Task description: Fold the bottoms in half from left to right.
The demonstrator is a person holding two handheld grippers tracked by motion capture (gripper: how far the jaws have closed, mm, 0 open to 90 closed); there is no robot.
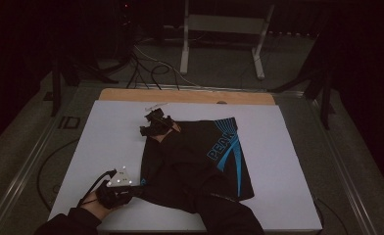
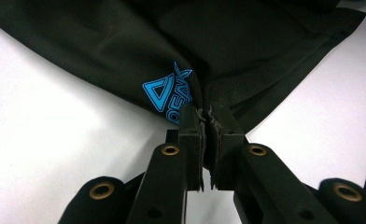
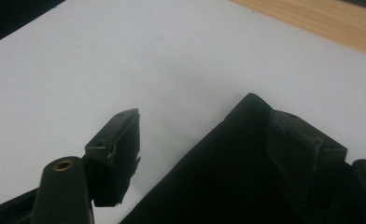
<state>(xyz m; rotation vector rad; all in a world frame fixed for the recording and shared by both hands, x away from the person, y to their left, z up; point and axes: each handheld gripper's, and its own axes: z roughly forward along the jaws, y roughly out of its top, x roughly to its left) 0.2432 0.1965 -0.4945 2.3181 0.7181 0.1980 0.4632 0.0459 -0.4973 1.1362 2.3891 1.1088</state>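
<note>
Nearest the camera, left tongs (image 1: 131, 191) are clamped on the near corner of the black shorts (image 1: 200, 161); cloth bunches between the pads (image 2: 195, 135) beside a blue logo (image 2: 168, 93). Beyond them, the shorts lie mostly flat on the white sheet (image 1: 107, 142). At the far corner, right tongs (image 1: 156, 123) stand open, one jaw over the cloth and one over bare sheet, the corner (image 3: 249, 100) between them and not yet pinched. Judged progress: one corner secured, the second grip pending, any fold or spread not begun. Past the sheet, a wooden table edge (image 1: 190, 95), floor cables (image 1: 146, 68) and a white frame (image 1: 219, 34) sit in a dim room.
</note>
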